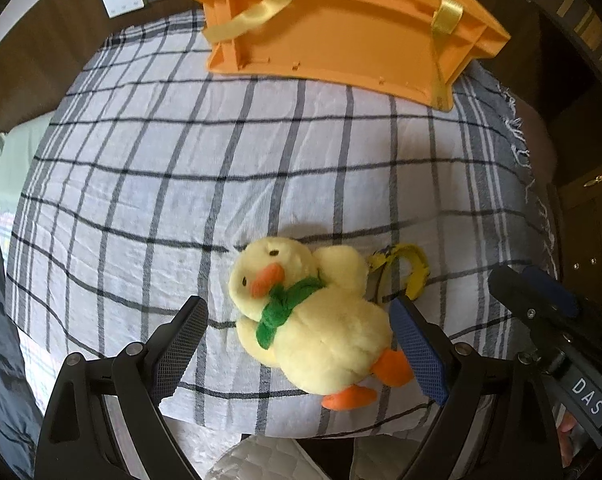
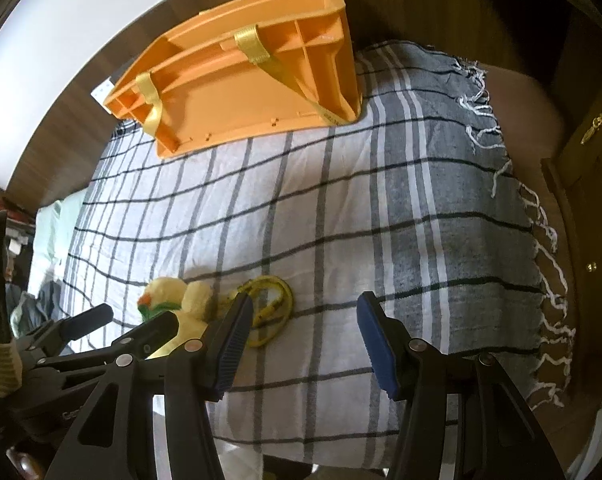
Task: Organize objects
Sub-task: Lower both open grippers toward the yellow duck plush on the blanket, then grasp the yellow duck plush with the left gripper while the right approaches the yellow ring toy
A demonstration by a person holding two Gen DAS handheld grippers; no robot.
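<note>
While my left gripper (image 1: 297, 344) hangs spread wide around the plush duck (image 1: 313, 320) on the checked cloth (image 1: 181, 184) (pads not pressing), my right gripper (image 2: 301, 344) hovers unclenched, empty, beside the yellow ring (image 2: 271, 312).

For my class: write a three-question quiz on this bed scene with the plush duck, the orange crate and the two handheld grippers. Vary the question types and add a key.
1. True or false: the left gripper is already shut on the plush duck.
2. Multiple choice: the yellow cable lies (A) inside the orange crate, (B) on the checked blanket beside the duck, (C) between the right gripper's fingers.
3. Short answer: what colour is the scarf around the duck's neck?

Key: 1 false, its fingers stand open on either side of the duck; 2 B; 3 green.
</note>
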